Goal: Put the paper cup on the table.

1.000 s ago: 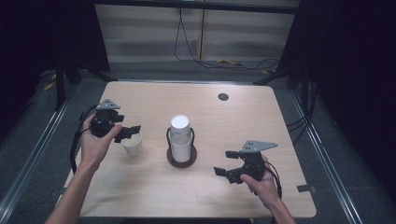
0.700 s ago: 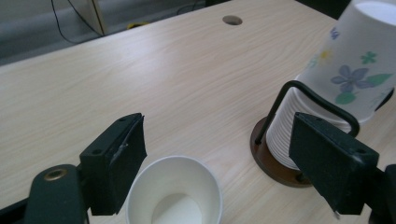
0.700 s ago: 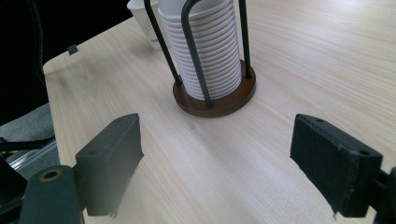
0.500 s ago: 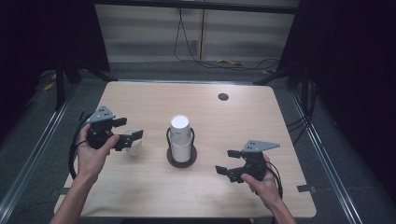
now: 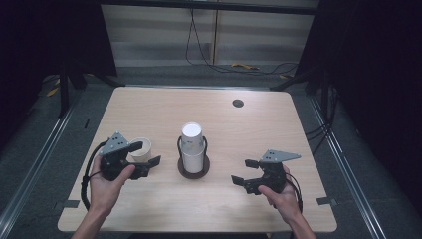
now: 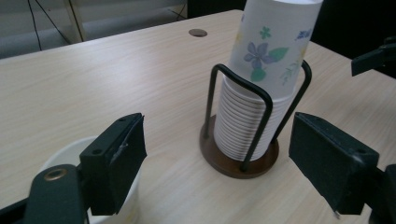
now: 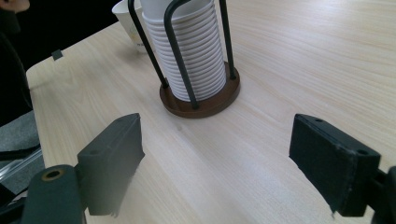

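Left gripper: fingers spread wide, nothing pinched; one finger stands in front of the loose paper cup, the other is out over bare bench.
Right gripper: fingers spread wide and holding nothing, over bare bench, aimed toward the cup holder; the jaws have just been closing a little, with nothing between them.
Paper cup: single white cup, upright, mouth open, on the bench at the left gripper's tips, just left of the cup holder; whether a finger touches its rim I cannot tell. Its inside, as far as seen, looks bare.
Cup stack: nested white paper cups, upside down, the topmost printed with blue flowers and green leaves.
Cup holder: round brown base with black wire hoops rising around the stack; it stands mid-bench, between the two grippers.
Bench: pale wood top, with a small dark round grommet near its far edge.
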The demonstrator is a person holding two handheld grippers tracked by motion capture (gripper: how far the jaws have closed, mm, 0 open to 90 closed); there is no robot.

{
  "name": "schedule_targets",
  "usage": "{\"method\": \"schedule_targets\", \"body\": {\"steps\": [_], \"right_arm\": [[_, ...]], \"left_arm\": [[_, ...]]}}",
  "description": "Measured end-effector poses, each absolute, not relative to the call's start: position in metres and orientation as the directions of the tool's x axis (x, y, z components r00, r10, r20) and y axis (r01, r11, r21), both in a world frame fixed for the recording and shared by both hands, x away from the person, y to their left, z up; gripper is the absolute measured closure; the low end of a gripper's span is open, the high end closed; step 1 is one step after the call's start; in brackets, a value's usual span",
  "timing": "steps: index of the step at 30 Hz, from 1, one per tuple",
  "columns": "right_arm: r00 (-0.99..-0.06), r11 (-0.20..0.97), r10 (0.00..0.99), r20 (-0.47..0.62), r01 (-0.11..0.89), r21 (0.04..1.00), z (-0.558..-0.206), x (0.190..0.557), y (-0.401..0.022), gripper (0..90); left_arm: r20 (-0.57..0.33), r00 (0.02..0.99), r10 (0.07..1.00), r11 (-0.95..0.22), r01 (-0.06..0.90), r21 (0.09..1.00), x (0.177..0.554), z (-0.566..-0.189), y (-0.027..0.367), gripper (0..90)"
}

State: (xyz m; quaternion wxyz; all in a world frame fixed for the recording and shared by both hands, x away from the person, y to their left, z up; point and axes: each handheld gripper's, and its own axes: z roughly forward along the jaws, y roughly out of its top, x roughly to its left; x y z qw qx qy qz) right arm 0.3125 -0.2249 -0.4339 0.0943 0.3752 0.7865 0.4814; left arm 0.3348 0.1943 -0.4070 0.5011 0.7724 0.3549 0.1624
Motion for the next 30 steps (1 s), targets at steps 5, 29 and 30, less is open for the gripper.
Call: {"method": "schedule_targets", "body": {"steps": [5, 29, 30], "right_arm": [[-0.699, 0.258, 0.683, 0.212, 0.502, 0.825, -0.435, 0.312, -0.225, 16.8], [-0.681, 0.250, 0.700, 0.216, 0.517, 0.819, -0.441, 0.312, -0.229, 17.0], [-0.680, 0.249, 0.700, 0.219, 0.519, 0.817, -0.441, 0.312, -0.229, 17.0]], "left_arm": [[-0.068, 0.710, 0.701, -0.279, 0.360, 0.890, 0.318, -0.416, 0.187, 18.3], [-0.202, 0.697, 0.688, -0.219, 0.464, 0.858, 0.292, -0.472, 0.188, 16.3], [-0.203, 0.698, 0.687, -0.222, 0.467, 0.856, 0.293, -0.473, 0.188, 16.0]]}}
